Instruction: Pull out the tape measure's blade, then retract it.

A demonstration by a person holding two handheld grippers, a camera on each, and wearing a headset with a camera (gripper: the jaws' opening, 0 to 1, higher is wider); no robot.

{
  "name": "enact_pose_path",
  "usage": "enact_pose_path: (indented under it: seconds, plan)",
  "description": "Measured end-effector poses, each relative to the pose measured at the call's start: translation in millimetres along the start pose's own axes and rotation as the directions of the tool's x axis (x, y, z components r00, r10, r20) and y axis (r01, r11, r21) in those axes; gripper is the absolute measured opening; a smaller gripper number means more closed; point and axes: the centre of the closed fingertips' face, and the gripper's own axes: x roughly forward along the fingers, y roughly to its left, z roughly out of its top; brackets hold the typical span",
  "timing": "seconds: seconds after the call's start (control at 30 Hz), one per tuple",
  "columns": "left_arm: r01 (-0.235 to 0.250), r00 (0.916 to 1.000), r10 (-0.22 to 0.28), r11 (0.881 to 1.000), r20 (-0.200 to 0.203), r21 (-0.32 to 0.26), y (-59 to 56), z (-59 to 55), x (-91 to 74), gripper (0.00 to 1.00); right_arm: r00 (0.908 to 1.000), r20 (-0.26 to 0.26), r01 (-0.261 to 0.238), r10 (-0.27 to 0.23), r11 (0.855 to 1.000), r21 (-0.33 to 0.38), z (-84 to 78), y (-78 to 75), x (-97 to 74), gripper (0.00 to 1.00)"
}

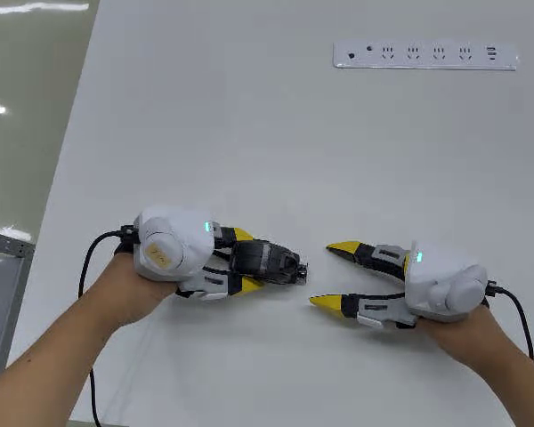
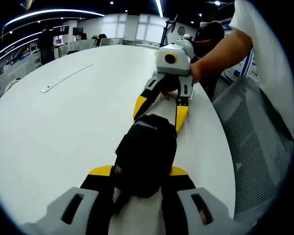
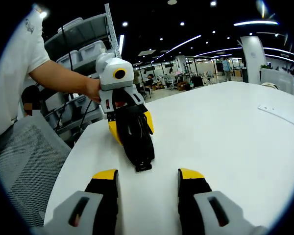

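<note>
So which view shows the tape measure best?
The right gripper view: the tape measure lies lengthwise with its blade tip toward the camera. Head view shows it small, from above; left gripper view, its dark back.

Black tape measure (image 1: 269, 261), white left claw (image 1: 247, 259) (yellow-tipped), white right claw (image 1: 322, 276) likewise, white table (image 1: 249, 133)

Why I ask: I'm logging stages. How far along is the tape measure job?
Done: the left gripper is shut on the tape measure. In hand: the right gripper, open, faces the tape measure's front end but stands apart from it. Left: gripping the blade's tip, pulling the blade out, then retracting it. No blade is drawn out yet.
</note>
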Motion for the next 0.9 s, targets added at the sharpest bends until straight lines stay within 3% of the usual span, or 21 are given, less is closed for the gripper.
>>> enact_pose_path:
  seconds: [0.43,0.9]
  plan:
    - [0.0,1.0,0.0,1.0,0.002,0.001,1.3,0.6,-1.4,0.34,1.0,0.002,-0.001,0.001,1.0,-0.013,2.8,0.4,1.8,0.48]
    - [-0.003,0.9999,0.004,1.0,0.012,-0.01,2.9,0.5,-0.9,0.33,0.9987,-0.004,-0.052,0.052,0.989,-0.135,6.8,6.2,14.9,0.4]
